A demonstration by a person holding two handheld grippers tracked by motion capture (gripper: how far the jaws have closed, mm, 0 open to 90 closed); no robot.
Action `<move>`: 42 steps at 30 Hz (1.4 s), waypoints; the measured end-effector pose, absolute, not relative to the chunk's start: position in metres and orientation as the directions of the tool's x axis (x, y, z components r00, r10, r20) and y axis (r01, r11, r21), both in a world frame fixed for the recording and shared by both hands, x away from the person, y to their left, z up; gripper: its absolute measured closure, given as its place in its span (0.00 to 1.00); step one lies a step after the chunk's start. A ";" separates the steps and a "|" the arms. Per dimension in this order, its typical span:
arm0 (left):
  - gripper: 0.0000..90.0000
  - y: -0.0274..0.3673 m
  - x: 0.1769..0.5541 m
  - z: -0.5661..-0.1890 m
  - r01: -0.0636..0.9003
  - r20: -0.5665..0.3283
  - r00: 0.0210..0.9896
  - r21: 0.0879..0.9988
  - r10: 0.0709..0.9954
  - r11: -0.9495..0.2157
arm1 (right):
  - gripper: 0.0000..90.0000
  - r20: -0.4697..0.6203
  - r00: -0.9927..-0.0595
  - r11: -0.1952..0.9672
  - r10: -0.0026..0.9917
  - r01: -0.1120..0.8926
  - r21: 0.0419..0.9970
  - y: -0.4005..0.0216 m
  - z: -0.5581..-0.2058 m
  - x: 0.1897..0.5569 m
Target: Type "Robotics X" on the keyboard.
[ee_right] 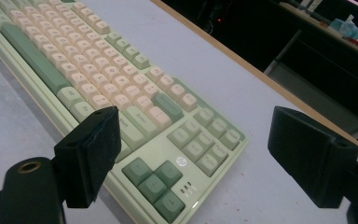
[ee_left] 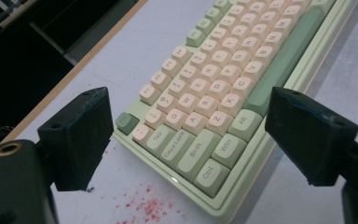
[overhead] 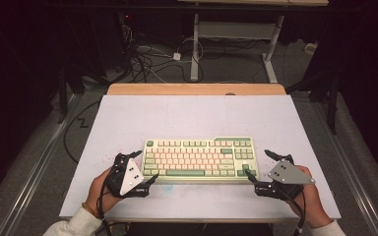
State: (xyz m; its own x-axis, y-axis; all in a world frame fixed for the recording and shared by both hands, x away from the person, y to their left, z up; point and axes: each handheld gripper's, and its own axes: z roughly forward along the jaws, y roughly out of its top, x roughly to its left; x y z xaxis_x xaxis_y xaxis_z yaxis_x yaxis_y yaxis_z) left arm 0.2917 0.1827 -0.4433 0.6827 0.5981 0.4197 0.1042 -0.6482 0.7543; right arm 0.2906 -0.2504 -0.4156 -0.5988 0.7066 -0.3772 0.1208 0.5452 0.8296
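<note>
Nearest the lens, at the bottom of the high view: two forearms in pale sleeves, each hand gripping a black tool. Beyond them, largest first:

White table [overhead: 128, 118], filling the middle of the frame, wooden edge along its far side.

Green and cream keyboard [overhead: 200, 160], flat on the table in the lower centre, between both tools.

Left gripper [overhead: 145, 167], lower left, jaws spread wide around the keyboard's left end, no contact visible.

Right gripper [overhead: 257, 167], lower right, jaws likewise spread, straddling the keyboard's right end by the arrow keys [ee_right: 154, 181].

Red specks [ee_left: 144, 205] on the table just off the keyboard's left corner
</note>
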 end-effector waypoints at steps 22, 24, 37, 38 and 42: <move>0.16 0.210 0.291 -0.458 0.169 0.385 0.666 0.756 0.639 -0.632 | 0.19 -0.364 -0.528 0.518 0.768 0.176 0.837 -0.290 -0.428 0.286; 0.16 0.213 0.291 -0.460 0.175 0.379 0.666 0.758 0.643 -0.628 | 0.19 -0.358 -0.523 0.512 0.773 0.182 0.839 -0.294 -0.430 0.285; 0.16 0.226 0.285 -0.475 0.238 0.334 0.669 0.750 0.664 -0.617 | 0.19 -0.333 -0.514 0.497 0.790 0.222 0.839 -0.308 -0.450 0.280; 0.16 0.226 0.284 -0.474 0.236 0.332 0.667 0.755 0.667 -0.612 | 0.19 -0.332 -0.519 0.499 0.788 0.222 0.838 -0.307 -0.451 0.280; 0.16 0.227 0.283 -0.473 0.227 0.334 0.665 0.762 0.668 -0.606 | 0.19 -0.338 -0.525 0.502 0.781 0.206 0.840 -0.305 -0.449 0.278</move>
State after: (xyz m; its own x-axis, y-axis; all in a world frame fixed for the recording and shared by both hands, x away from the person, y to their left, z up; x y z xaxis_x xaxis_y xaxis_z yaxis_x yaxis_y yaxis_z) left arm 0.2833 0.2267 -0.4734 0.6645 0.6685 0.3340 0.2267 -0.6062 0.7623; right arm 0.2785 -0.3051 -0.4493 -0.5255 0.7807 -0.3382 0.2058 0.5023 0.8398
